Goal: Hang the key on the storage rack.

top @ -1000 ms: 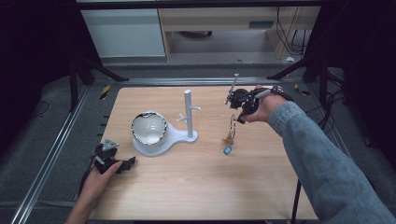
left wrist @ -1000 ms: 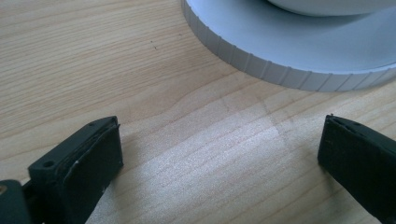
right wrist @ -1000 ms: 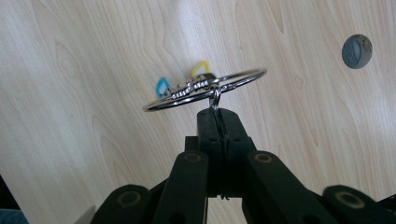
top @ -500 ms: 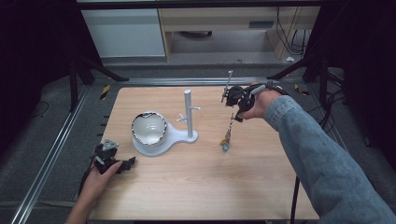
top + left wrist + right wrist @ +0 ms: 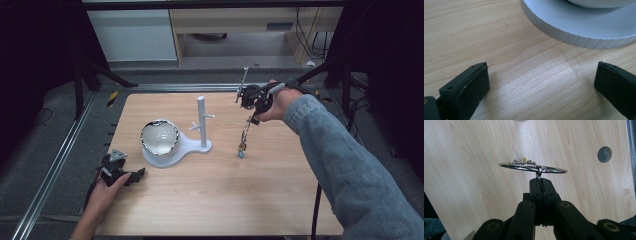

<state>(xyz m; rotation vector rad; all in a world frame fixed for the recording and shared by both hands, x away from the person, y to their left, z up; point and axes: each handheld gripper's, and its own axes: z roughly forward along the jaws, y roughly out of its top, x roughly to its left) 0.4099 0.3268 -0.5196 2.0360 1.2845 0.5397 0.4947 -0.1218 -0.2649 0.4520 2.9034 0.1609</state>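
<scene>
Right gripper [image 5: 540, 180]: jaws pressed together, pinching the small loop of a keyring [image 5: 534, 167]. The ring stands just beyond the jaw tips, edge-on, with a coiled bit and small charms on its far side. Below it is bare table [image 5: 486, 157].

Left gripper [image 5: 541, 82]: jaws spread wide, nothing between them, resting low on the wood. The ribbed rim of the stand base [image 5: 564, 37] lies just ahead of them.

Step in hand, as I judge it: keyring picked up and carried in the air, probably bound for the stand [image 5: 202, 122] with its side pegs. Next move calls for bringing the ring level with a peg and threading it on before the jaws let go; the hanging part may swing.

Views compared: the high view shows the keyring [image 5: 244, 137] dangling as a chain below the right gripper [image 5: 255, 107], its lower end near the table, well apart from the stand and bowl [image 5: 159, 137]. The right gripper view shows the pinch itself.
</scene>
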